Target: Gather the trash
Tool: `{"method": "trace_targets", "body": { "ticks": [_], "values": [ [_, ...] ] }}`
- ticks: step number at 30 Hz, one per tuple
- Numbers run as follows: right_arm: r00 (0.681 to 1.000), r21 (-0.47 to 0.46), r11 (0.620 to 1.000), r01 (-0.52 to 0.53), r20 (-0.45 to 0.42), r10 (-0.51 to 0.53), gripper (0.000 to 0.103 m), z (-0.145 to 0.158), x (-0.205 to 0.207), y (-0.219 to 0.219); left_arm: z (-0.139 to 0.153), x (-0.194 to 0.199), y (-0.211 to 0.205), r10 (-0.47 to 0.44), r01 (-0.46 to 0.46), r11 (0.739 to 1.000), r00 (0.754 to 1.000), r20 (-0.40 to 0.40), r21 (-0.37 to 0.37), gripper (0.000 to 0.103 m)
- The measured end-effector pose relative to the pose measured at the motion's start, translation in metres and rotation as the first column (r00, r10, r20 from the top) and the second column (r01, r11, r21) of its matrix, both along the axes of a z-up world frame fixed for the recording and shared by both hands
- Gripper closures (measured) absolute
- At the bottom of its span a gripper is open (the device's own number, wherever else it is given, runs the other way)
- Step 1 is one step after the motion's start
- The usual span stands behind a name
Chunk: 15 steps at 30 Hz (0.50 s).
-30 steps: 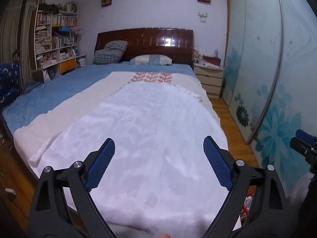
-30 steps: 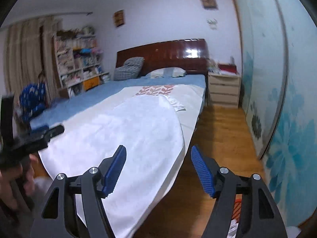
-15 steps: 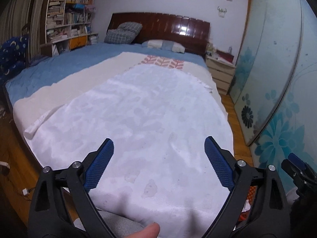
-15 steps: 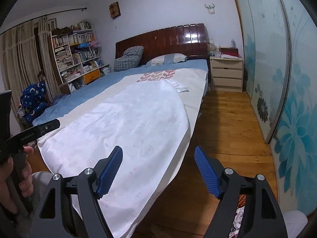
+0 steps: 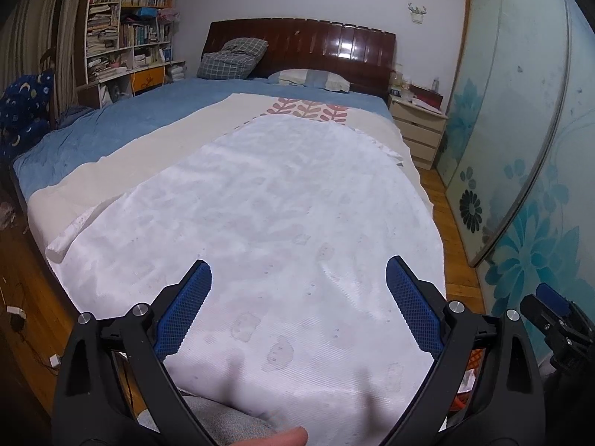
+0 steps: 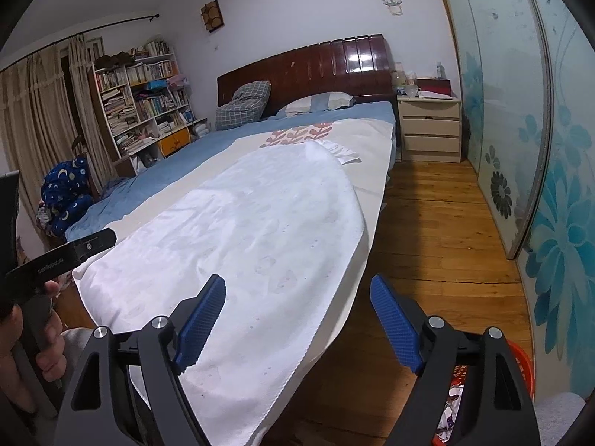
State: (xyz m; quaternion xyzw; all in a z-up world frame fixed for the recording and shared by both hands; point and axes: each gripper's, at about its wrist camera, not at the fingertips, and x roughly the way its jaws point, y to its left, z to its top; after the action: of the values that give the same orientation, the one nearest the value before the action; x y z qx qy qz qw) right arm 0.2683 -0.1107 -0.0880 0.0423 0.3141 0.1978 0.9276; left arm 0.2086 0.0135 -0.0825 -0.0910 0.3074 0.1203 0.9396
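Bed (image 5: 111, 137): glossy slatted dark-wood headboard, blue sheet, a white textured cloth (image 5: 282, 223) spread flat on top. Plank floor (image 6: 438, 230), worn. Orange plastic bin (image 6: 522, 368) at the bed's foot corner holds crumpled paper trash (image 6: 452, 397). Left gripper (image 5: 297, 312): ribbed blue pads spread wide, empty. Right gripper (image 6: 297, 319): jaws opening, nothing between.

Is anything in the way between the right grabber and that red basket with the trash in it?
Nothing visible. The right gripper, its jaws opening and empty, hangs over the bed's white cloth edge and bare wooden floor. The red basket sits low on the right, mostly hidden behind the gripper's own arm.
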Motion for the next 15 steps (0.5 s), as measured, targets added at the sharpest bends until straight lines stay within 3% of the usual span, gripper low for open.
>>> {"method": "trace_targets", "body": {
  "ticks": [15],
  "values": [
    [1.0, -0.017, 1.0, -0.003, -0.003, 0.002, 0.023, -0.0025, -0.0015, 0.0042, -0.0012, -0.0005, 0.0039, 0.01, -0.01, 1.0, 1.0, -0.006, -0.014, 0.009]
  ]
}}
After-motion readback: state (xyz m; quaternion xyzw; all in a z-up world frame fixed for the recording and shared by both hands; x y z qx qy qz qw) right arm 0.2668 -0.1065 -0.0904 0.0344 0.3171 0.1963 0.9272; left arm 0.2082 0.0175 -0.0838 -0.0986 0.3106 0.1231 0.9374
